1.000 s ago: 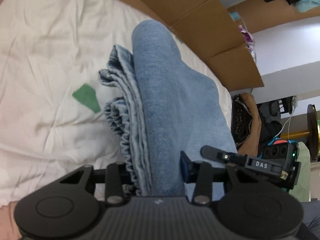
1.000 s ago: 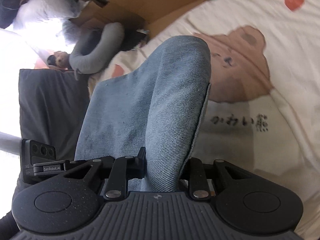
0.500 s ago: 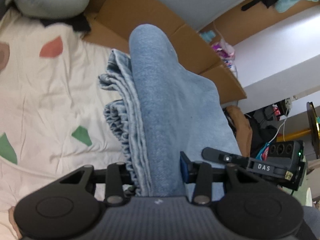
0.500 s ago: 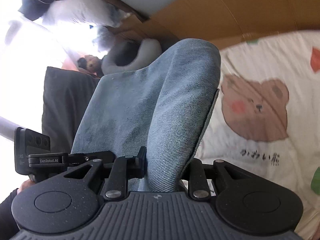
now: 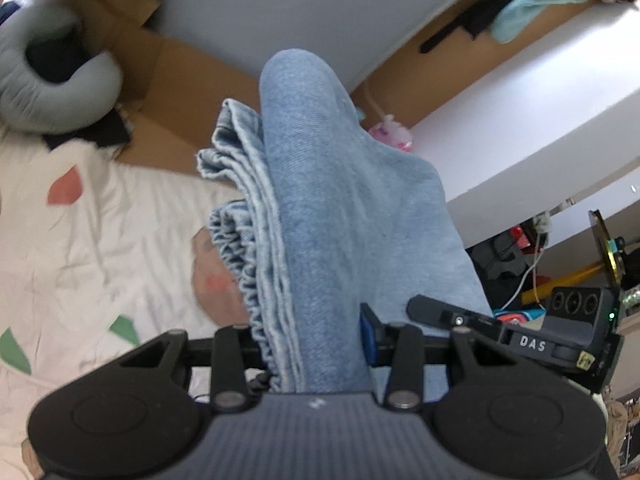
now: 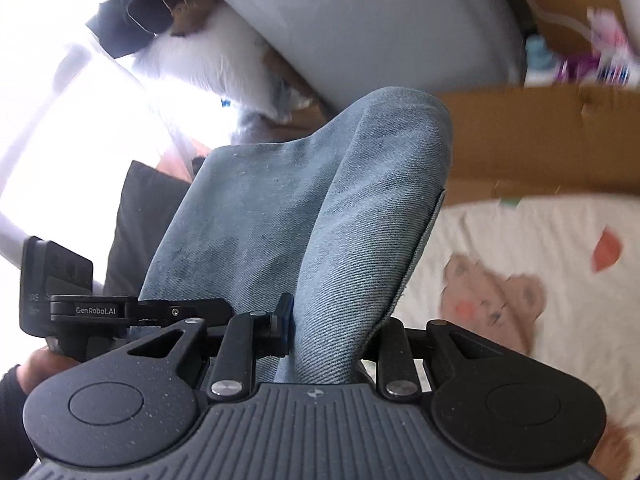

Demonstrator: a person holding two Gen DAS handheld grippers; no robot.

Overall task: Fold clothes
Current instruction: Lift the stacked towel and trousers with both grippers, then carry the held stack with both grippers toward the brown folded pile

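We hold the folded light-blue denim garment (image 5: 320,208) aloft above the white patterned bedsheet (image 5: 100,248), near its cardboard-lined far edge; our left gripper (image 5: 316,352) and right gripper (image 6: 328,340) each clamp a bunched fold.

Left tongs (image 5: 316,344) clamp folded denim (image 5: 320,208) above bedsheet (image 5: 100,240).

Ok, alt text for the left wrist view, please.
The left gripper is shut on a thick bundle of folded light-blue denim, held above a white bedspread with coloured patches. The right gripper grips the same denim at lower right; cardboard boxes and a grey neck pillow lie beyond.
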